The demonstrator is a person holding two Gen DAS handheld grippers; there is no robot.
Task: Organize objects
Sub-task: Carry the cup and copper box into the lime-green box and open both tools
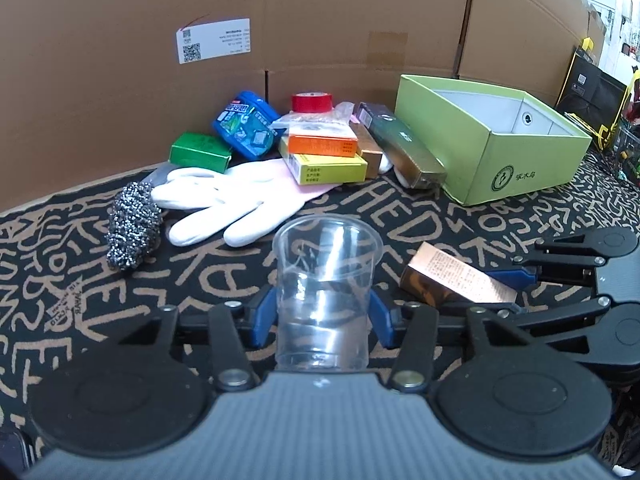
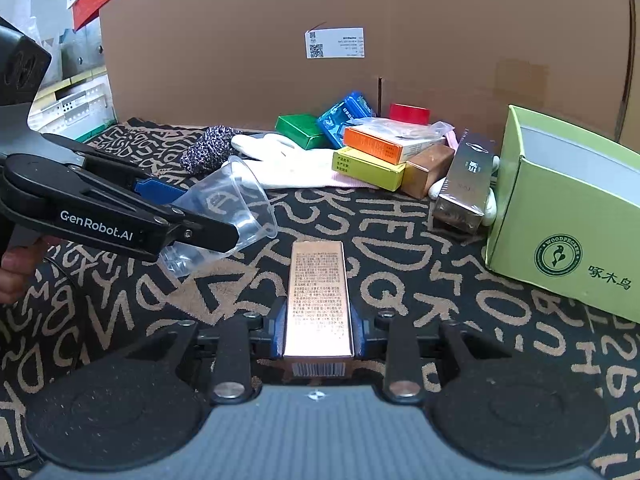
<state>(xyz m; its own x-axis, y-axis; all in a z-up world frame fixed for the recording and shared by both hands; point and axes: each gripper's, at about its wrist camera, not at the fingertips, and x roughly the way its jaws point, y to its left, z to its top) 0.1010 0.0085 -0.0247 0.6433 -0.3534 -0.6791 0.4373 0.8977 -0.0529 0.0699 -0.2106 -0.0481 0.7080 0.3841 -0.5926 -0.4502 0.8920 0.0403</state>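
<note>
A clear plastic cup (image 1: 324, 280) stands between the blue pads of my left gripper (image 1: 322, 316), which is shut on its sides. From the right wrist view the cup (image 2: 236, 200) hangs tilted above the cloth in that left gripper (image 2: 200, 216). A copper-coloured carton (image 2: 318, 292) with fine print lies lengthwise between the pads of my right gripper (image 2: 318, 332), which is shut on it. The left wrist view shows the same carton (image 1: 448, 276) held by the right gripper (image 1: 504, 292) at the right.
An open light-green box (image 1: 520, 164) (image 2: 532, 216) stands at the right. Behind lie a white glove (image 1: 224, 200), a steel scourer (image 1: 132, 232), green, blue, orange and yellow packs, red tape (image 1: 312, 102) and a long dark carton (image 1: 404, 148). Cardboard walls the back. A hand (image 2: 12, 268) shows at the left.
</note>
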